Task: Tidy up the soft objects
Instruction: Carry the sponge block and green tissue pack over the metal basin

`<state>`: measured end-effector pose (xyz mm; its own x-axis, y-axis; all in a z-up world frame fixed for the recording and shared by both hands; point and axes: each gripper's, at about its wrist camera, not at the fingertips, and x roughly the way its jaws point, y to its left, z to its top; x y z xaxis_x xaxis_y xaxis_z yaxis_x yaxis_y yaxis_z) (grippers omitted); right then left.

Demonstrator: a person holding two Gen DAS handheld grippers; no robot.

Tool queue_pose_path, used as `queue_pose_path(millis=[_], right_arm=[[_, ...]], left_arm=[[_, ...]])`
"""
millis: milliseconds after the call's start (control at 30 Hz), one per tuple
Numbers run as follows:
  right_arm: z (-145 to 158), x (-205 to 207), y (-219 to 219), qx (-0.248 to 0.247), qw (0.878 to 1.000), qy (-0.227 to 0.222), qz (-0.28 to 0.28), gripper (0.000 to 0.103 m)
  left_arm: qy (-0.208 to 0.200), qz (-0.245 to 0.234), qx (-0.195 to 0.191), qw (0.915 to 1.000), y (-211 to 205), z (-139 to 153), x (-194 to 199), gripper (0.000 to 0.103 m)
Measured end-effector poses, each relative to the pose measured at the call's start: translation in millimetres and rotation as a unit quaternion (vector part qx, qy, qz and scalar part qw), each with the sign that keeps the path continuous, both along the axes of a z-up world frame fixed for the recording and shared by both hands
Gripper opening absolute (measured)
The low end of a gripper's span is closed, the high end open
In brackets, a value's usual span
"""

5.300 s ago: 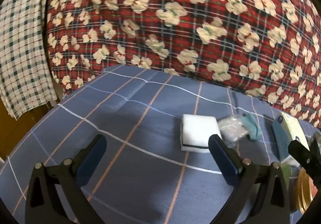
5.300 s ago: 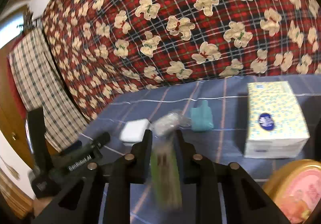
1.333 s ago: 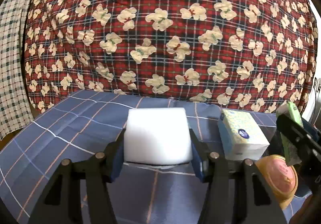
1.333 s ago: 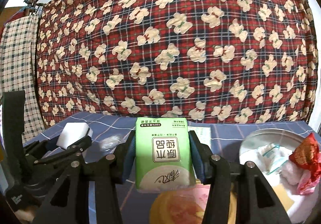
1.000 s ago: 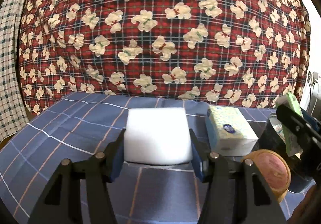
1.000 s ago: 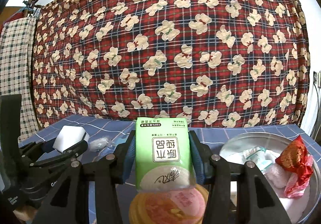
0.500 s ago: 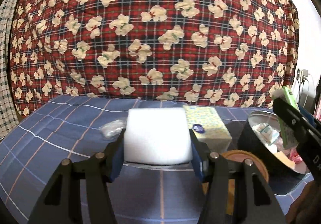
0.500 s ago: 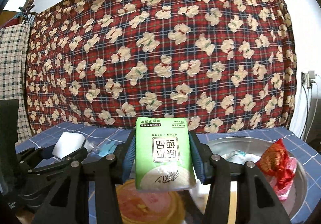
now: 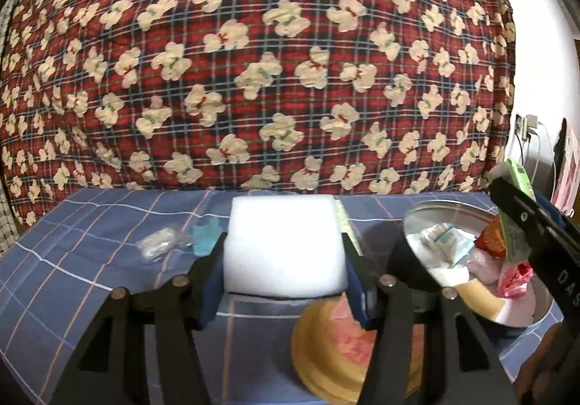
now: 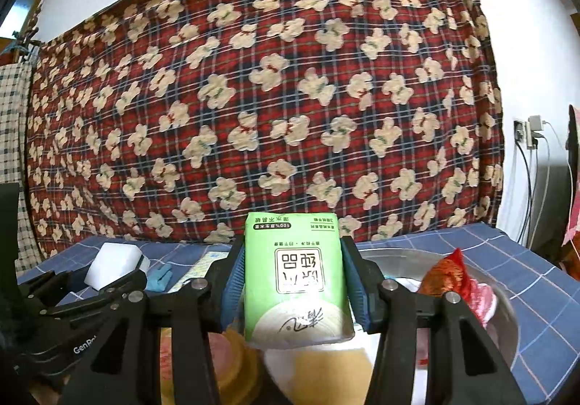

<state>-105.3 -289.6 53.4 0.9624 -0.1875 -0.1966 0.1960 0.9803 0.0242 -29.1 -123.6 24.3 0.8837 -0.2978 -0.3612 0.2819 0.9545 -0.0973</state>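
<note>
Through my left wrist camera, my left tool point(image 9: 284, 272) is clamped on the white foam block point(image 9: 284, 245), its blue pads pressed flat against the block's two sides, carried above the blue checked tabletop point(image 9: 72, 260). Below and to the right sits the metal tin point(image 9: 427, 220), open and partly filled with soft packets, with the round yellow lid point(image 9: 326, 347) lying just in front of it. A clear plastic bag point(image 9: 161, 243) and a small teal item point(image 9: 204, 240) rest on the tabletop to the left, well apart from the tin. At the right edge I can see my right tool over the tin with its green pack. Through my right wrist camera, my right tool point(image 10: 291, 281) is closed on the green tissue pack point(image 10: 293, 278), held upright with its print upside down, just above the tin's point(image 10: 504, 325) near rim; a red-orange pouch point(image 10: 447, 276) already lies inside. I judge the step in hand is to set this pack in the tin. To do it well I should lower it over a free patch beside the pouch, keep it clear of the rim, and let go only when it sits low, since a soft pack can tip out. The foam block should wait until my right tool is out of the way, so the two do not meet.
</note>
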Motion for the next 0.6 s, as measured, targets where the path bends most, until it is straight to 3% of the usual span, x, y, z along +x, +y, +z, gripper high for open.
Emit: queue_pose_path(millis=[300, 600], right_arm=[[8, -18, -38, -0.001, 0.999, -0.032, -0.041, 0.053], [10, -36, -101, 0.05, 0.992, -0.047, -0.107, 0.053]], left_arm=[[-0.007, -0.034, -0.008, 0.9993, -33, 8, -9, 0.057], [-0.011, -0.076, -0.007, 0.997, -72, 13, -16, 0.057]])
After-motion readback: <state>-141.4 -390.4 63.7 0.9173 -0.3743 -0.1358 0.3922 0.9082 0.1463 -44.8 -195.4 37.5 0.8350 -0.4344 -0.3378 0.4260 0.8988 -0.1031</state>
